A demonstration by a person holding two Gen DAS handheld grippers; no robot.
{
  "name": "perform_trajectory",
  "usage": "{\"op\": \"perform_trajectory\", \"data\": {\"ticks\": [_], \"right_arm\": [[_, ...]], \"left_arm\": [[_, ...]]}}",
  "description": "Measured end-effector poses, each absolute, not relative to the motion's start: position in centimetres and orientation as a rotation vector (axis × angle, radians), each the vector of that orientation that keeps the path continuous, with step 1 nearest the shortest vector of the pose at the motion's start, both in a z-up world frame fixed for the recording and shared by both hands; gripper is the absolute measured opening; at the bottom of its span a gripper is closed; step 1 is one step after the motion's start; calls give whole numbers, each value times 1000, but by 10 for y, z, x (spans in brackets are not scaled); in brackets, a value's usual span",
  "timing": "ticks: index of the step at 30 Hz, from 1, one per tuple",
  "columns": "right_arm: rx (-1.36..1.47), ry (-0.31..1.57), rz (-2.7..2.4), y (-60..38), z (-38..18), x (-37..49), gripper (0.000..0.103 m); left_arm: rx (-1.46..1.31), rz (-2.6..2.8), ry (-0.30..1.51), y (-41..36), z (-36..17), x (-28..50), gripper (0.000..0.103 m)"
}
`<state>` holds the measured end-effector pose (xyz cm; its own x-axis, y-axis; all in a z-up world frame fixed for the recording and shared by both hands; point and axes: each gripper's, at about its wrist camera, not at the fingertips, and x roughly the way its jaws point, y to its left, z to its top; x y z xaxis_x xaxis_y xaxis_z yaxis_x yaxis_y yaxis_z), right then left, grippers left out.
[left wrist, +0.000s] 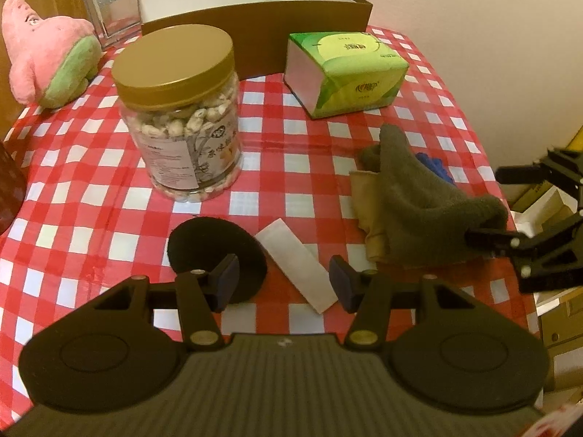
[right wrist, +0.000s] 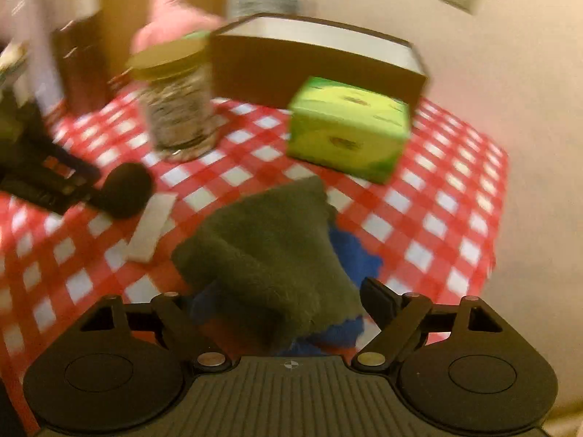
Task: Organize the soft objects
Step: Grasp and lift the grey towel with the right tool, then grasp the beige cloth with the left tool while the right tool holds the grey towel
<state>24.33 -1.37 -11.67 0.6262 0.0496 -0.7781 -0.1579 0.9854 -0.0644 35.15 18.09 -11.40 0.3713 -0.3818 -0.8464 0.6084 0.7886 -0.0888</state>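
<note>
A grey-green knitted cloth [left wrist: 411, 196] lies heaped at the right of the checked table, over a tan cloth [left wrist: 368, 204] and a blue one [left wrist: 435, 164]. My right gripper [left wrist: 499, 205] stands at its near end with jaws wide apart, the cloth's tip between them. In the right wrist view the cloth [right wrist: 269, 255] fills the gap of that gripper [right wrist: 291, 306] and hides one finger. My left gripper [left wrist: 284, 284] is open above a black round pad [left wrist: 211, 247] and a white strip [left wrist: 295, 266], gripping neither. A pink plush [left wrist: 47, 51] sits far left.
An open brown box [left wrist: 255, 25] stands at the back. In front of it are a green tissue pack [left wrist: 346, 73] and a gold-lidded jar [left wrist: 182, 109]. A framed picture [left wrist: 109, 3] leans behind the plush. The table edge drops off at the right, with cardboard boxes [left wrist: 557, 320] below.
</note>
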Motion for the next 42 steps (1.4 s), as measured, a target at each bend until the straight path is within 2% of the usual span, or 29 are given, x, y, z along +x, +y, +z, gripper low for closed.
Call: {"op": "perform_trajectory", "data": {"ticks": [7, 14, 16, 18, 20, 21, 31, 42], "right_arm": [[-271, 971, 293, -9, -154, 272, 87], [-143, 1030, 369, -34, -176, 296, 85], [-138, 1011, 385, -37, -173, 293, 70], [-116, 991, 382, -40, -168, 288, 36], [-82, 980, 358, -45, -165, 285, 22], [-61, 970, 345, -48, -163, 282, 20], [237, 846, 85, -76, -134, 248, 19], [360, 833, -102, -91, -122, 235, 19]], "left_arm": [[268, -659, 1015, 170, -118, 350, 52], [269, -659, 1019, 167, -121, 347, 52], [265, -660, 1020, 167, -121, 345, 52], [261, -662, 1021, 167, -122, 344, 52], [260, -665, 1022, 165, -123, 344, 52], [260, -668, 1022, 163, -123, 343, 52], [268, -759, 982, 134, -127, 341, 52], [318, -806, 1000, 87, -166, 346, 56]]}}
